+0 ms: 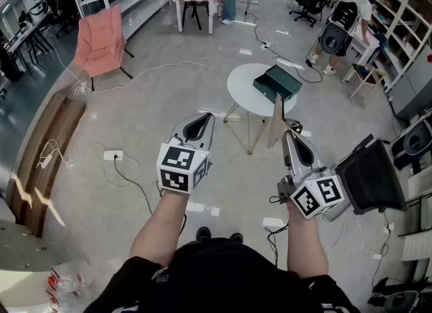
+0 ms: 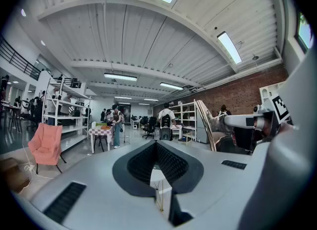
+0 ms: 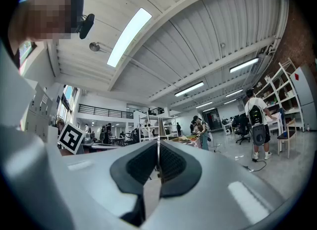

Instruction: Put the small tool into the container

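Jaws of the right gripper (image 1: 291, 136) are closed on the small tool (image 1: 277, 119), a long flat beige strip gripped at its lower end and pointing away from the person. Its far end shows at the near rim of the round white table (image 1: 239, 89), on which the open dark green container (image 1: 277, 82) sits. Left gripper (image 1: 206, 116): tips together, nothing between them
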Action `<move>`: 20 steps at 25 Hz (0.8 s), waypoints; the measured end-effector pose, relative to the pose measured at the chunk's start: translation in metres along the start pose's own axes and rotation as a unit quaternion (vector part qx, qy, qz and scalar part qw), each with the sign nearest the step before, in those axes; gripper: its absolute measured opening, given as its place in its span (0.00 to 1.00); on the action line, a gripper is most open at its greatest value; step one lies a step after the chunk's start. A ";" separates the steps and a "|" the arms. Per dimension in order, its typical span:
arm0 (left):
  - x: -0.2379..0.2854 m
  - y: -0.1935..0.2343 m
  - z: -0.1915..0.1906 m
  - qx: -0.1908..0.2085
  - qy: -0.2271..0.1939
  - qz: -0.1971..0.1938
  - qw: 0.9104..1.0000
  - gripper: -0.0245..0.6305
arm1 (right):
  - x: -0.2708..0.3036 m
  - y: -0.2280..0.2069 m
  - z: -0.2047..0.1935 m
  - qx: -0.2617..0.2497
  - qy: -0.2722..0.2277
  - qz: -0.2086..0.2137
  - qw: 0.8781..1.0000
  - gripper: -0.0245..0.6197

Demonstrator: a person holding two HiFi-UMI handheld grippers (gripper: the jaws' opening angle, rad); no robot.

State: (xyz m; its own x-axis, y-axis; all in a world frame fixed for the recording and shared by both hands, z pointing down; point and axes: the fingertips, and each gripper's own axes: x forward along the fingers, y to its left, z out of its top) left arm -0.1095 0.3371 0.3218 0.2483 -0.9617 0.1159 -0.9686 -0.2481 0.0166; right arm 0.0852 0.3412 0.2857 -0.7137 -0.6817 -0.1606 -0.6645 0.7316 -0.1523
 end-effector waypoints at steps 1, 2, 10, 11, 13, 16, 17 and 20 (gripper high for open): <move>-0.002 0.001 -0.001 0.000 0.000 -0.001 1.000 0.04 | 0.001 0.002 -0.001 0.000 0.000 0.000 1.000 0.06; -0.004 0.003 -0.001 0.000 -0.001 -0.002 1.000 0.04 | 0.001 0.005 -0.003 0.000 0.000 0.000 1.000 0.06; -0.021 0.031 -0.007 -0.004 0.000 -0.003 1.000 0.04 | 0.011 0.025 -0.011 0.008 0.005 -0.002 1.000 0.06; -0.024 0.036 -0.008 -0.004 0.000 -0.002 1.000 0.04 | 0.012 0.027 -0.012 0.015 0.004 -0.002 1.000 0.06; -0.030 0.044 -0.010 -0.004 0.001 -0.001 1.000 0.04 | 0.016 0.032 -0.013 0.030 0.000 -0.004 1.000 0.06; -0.036 0.055 -0.009 -0.005 0.003 0.001 1.000 0.04 | 0.024 0.041 -0.016 0.035 0.003 -0.006 0.999 0.06; -0.038 0.059 -0.009 -0.005 0.003 0.002 1.000 0.04 | 0.026 0.042 -0.017 0.036 0.006 -0.007 0.999 0.06; -0.037 0.068 -0.008 -0.008 0.001 0.007 1.000 0.04 | 0.034 0.041 -0.021 0.039 0.011 -0.008 0.999 0.06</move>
State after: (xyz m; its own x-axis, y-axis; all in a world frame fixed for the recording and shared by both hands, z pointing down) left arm -0.1850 0.3571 0.3266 0.2350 -0.9647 0.1188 -0.9720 -0.2329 0.0315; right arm 0.0294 0.3482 0.2948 -0.7084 -0.6928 -0.1353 -0.6574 0.7173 -0.2309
